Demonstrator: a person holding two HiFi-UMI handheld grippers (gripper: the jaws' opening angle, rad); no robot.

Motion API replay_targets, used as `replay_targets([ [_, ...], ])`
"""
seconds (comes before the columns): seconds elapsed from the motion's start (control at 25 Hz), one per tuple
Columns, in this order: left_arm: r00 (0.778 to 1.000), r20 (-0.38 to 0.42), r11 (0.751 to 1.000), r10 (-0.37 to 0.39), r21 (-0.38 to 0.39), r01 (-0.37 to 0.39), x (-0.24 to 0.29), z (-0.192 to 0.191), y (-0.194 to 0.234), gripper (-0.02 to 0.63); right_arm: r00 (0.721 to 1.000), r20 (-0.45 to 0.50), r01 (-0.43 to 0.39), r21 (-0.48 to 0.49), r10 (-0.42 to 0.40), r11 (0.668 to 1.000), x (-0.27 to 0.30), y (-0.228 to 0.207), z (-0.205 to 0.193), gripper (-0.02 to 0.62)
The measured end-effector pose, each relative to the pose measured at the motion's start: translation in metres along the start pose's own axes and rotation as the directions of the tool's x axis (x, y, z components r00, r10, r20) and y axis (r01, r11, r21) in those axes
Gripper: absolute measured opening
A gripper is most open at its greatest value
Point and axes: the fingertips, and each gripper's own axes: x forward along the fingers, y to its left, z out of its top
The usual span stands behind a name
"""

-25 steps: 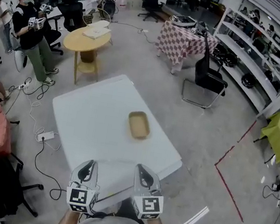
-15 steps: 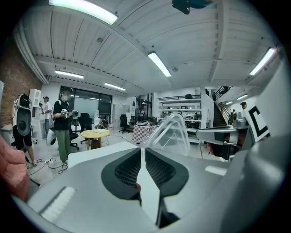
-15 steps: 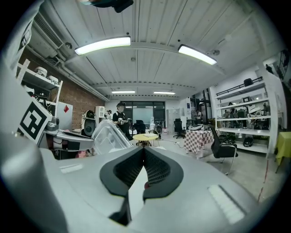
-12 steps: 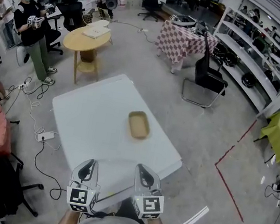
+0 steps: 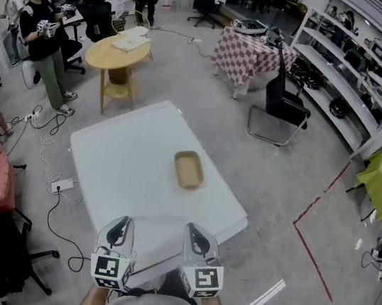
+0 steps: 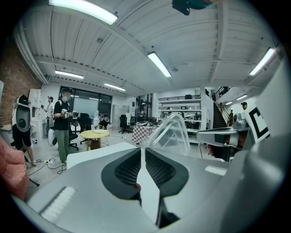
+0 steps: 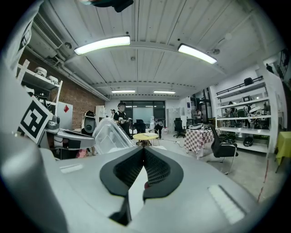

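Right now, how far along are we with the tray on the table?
Nothing looks done: the tan tray sits untouched near the middle of the white table. In hand: nothing; the left tool and right tool are both shut and empty, side by side at the table's near edge, well short of the tray. Left to do: the whole job, likely starting with a reach to the tray.

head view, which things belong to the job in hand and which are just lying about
In hand: left tongs, right tongs, tray, white table.
Lying about: round table, checked table, black chair, shelves.
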Motion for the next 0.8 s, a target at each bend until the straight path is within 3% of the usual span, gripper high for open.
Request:
replay_targets([
  [0.8, 1.000, 0.000, 1.000, 0.003, -0.002, -0.003, 0.014, 0.006, -0.010, 0.040, 1.000, -0.001, -0.008, 0.000, 0.008, 1.000, 0.004, -0.016, 0.004, 0.003],
])
